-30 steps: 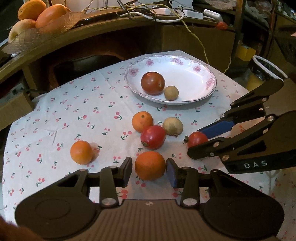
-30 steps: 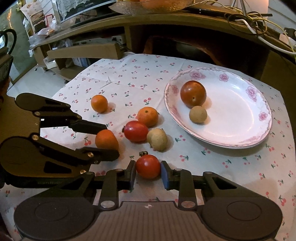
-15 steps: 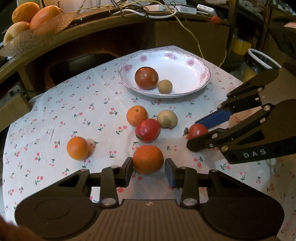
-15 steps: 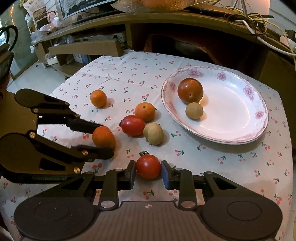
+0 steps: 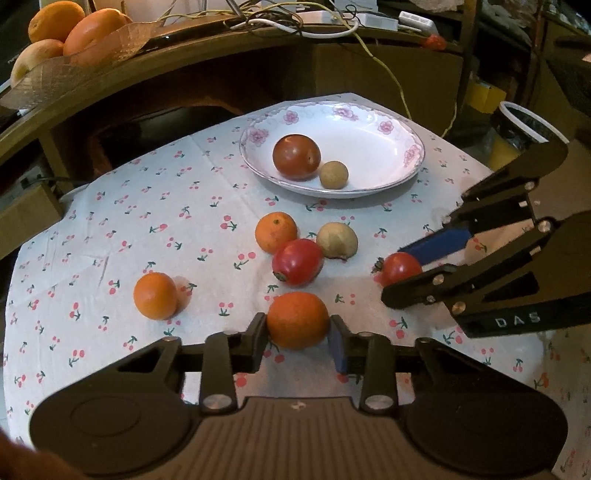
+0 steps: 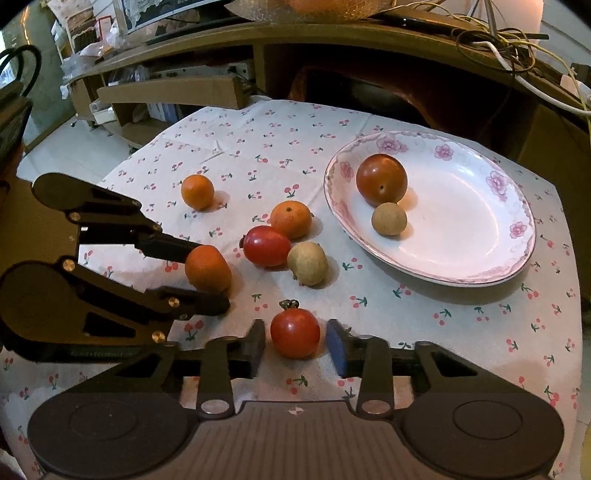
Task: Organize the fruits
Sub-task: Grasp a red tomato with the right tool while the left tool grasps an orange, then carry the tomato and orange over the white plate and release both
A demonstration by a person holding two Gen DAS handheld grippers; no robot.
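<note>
My left gripper [image 5: 297, 332] has an orange [image 5: 297, 320] between its jaws, which are closing, and both pads touch its sides. My right gripper [image 6: 295, 338] is shut on a small red tomato [image 6: 295, 332] with a stalk. Each gripper also shows in the other view: the left gripper [image 6: 208, 277] and the right gripper [image 5: 394, 274]. A flowered white plate [image 5: 369, 122] at the back holds a dark red tomato [image 5: 296, 157] and a small tan fruit [image 5: 333, 175]. Loose on the cherry-print cloth lie two oranges [image 5: 276, 231] [image 5: 155, 295], a red tomato [image 5: 297, 261] and a tan fruit [image 5: 337, 240].
A wooden desk curves behind the table, with a glass bowl of oranges [image 5: 74, 33] and tangled cables [image 5: 295, 26] on it. A bin with a white rim [image 5: 524, 122] stands past the cloth's right edge. Shelves and clutter [image 6: 166, 96] fill the far left.
The left jaws have closed in until they touch the orange. The right gripper still holds the small tomato. The loose fruit has not moved.
</note>
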